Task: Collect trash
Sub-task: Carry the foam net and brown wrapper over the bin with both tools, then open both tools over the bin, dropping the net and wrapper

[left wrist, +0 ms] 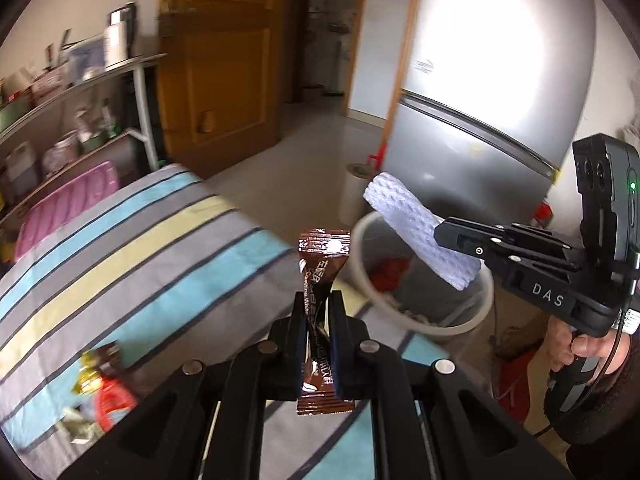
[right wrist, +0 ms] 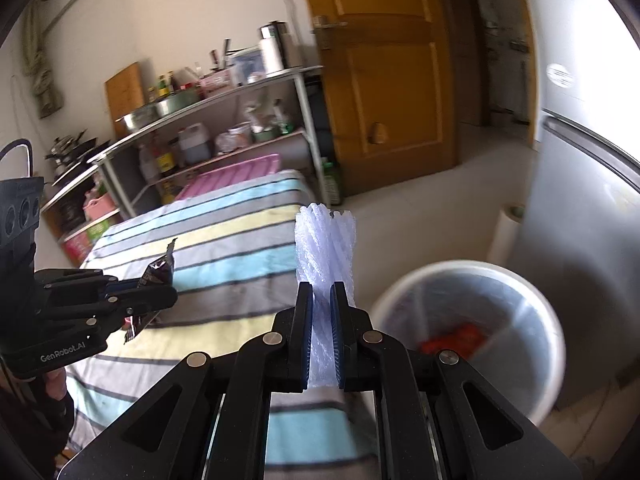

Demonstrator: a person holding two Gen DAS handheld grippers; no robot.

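Observation:
My left gripper (left wrist: 318, 312) is shut on a brown snack wrapper (left wrist: 323, 256), held above the striped table near its right edge. It also shows in the right wrist view (right wrist: 160, 294) with the wrapper (right wrist: 158, 272). My right gripper (right wrist: 322, 300) is shut on a white foam net sleeve (right wrist: 326, 240), held upright beside the bin. In the left wrist view the right gripper (left wrist: 448, 236) holds the foam sleeve (left wrist: 416, 232) over the white trash bin (left wrist: 362, 248). The bin (right wrist: 532, 288) holds red trash (right wrist: 454, 340).
A striped cloth covers the table (left wrist: 120, 248), with more wrappers and trash (left wrist: 100, 376) at its near left. Metal shelves (right wrist: 224, 104) with kitchenware stand behind. A silver fridge (left wrist: 480, 80) and a paper roll (right wrist: 506, 228) stand by the bin. A wooden door (right wrist: 384, 60) is beyond.

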